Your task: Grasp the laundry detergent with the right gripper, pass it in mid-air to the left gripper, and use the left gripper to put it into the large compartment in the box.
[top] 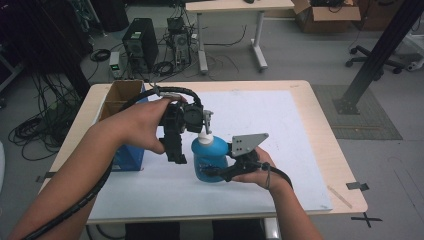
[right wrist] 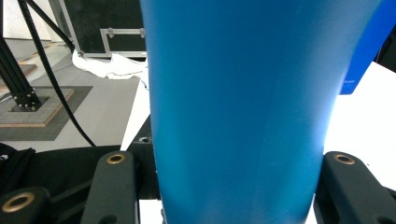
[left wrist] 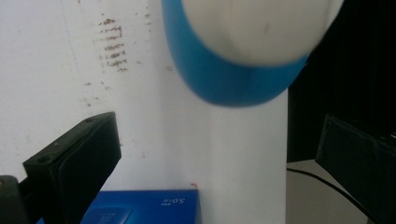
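High view had the blue pump bottle standing upright around the middle of the white sheet on the tabletop, nearer the front edge. Right gripper was clamped on its lower body, jaws one on each side, blue wall pinned between them. Left gripper hung just left of the bottle, jaws spread wide and holding nothing, with the bottle beyond its tips rather than between them. Blue box sat near the left edge. If the pump head was next, I'd say keep the right grip steady and low so nothing tips, and bring the left in square on the nozzle
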A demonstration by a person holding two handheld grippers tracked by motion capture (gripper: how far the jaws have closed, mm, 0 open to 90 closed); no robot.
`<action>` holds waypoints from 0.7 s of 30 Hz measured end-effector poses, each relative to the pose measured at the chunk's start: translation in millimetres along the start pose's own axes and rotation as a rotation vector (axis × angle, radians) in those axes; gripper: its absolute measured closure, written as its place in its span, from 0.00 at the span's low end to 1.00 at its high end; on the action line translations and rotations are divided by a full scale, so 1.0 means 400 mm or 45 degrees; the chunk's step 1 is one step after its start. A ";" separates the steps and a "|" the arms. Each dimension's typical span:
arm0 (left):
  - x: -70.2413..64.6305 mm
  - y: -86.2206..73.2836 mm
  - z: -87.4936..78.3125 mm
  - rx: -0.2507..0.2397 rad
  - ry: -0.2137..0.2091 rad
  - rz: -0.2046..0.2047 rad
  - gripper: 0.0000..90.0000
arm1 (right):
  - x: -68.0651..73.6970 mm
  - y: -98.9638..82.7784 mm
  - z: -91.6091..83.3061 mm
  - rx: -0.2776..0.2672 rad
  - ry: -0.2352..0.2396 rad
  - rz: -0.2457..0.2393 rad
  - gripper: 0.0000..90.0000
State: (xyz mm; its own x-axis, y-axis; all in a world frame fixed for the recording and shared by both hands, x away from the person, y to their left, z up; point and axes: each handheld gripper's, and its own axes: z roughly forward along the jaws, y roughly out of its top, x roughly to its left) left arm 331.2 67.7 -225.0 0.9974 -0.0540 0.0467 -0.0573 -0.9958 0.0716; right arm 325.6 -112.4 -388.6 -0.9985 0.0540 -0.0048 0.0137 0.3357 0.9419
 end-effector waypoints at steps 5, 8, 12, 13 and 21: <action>-0.004 0.001 0.001 -0.002 0.004 0.000 0.00 | -0.005 0.008 0.023 0.002 0.011 -0.008 0.50; -0.008 0.002 0.001 -0.005 -0.002 -0.001 0.00 | -0.008 0.015 0.037 0.003 0.015 -0.011 0.50; -0.009 0.004 0.003 0.000 0.000 0.007 0.00 | -0.009 0.022 0.054 -0.007 0.021 -0.014 0.50; -0.009 0.004 0.004 -0.003 0.001 0.007 0.00 | -0.010 0.024 0.058 -0.006 0.020 -0.016 0.50; -0.008 0.006 0.011 0.009 0.005 0.005 0.00 | -0.014 0.025 0.078 -0.005 0.022 -0.012 0.50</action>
State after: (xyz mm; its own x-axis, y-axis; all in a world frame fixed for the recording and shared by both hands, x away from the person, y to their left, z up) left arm 328.1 65.3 -229.2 0.9971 -0.0576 0.0506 -0.0608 -0.9961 0.0643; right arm 333.1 -79.9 -389.6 -0.9994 0.0347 -0.0080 0.0040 0.3323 0.9431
